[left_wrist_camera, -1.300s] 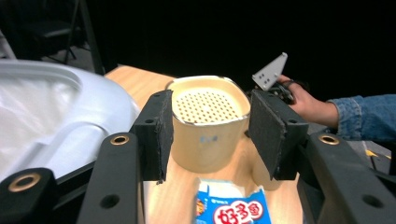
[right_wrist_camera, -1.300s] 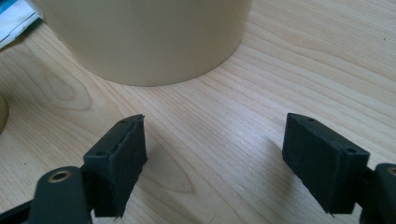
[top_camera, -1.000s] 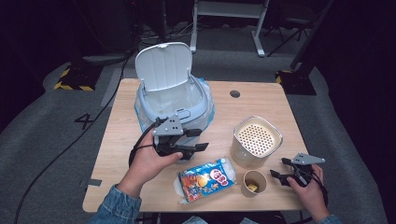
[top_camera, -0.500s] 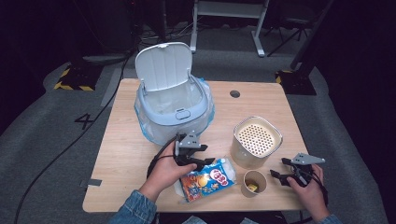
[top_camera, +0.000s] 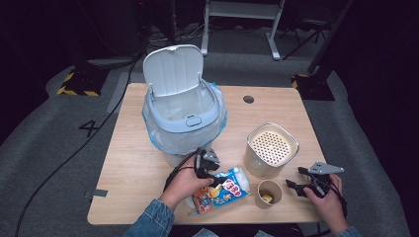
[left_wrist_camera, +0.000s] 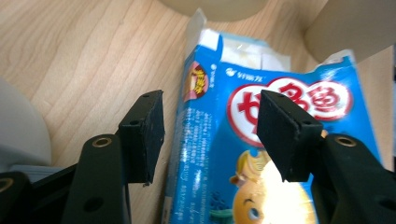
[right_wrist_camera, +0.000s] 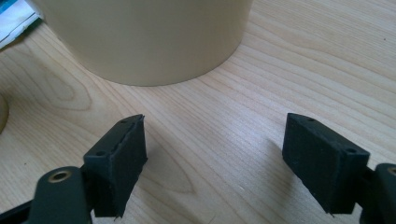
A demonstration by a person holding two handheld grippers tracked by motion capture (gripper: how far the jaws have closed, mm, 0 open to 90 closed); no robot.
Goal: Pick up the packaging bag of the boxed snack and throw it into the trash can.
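While the right gripper [top_camera: 295, 178] was held unclenched over bare table [right_wrist_camera: 280, 70], the left gripper [left_wrist_camera: 210, 128], jaws just widened, was poised released over the snack bag [left_wrist_camera: 243, 154].

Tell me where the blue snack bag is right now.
In the high view the snack bag lies flat at the table's near edge, under the left gripper, left of the paper cup.

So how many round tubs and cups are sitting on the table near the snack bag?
2: a big tub with a holey lid behind the blue snack bag, and a small paper cup right beside the bag. None seem hidden.
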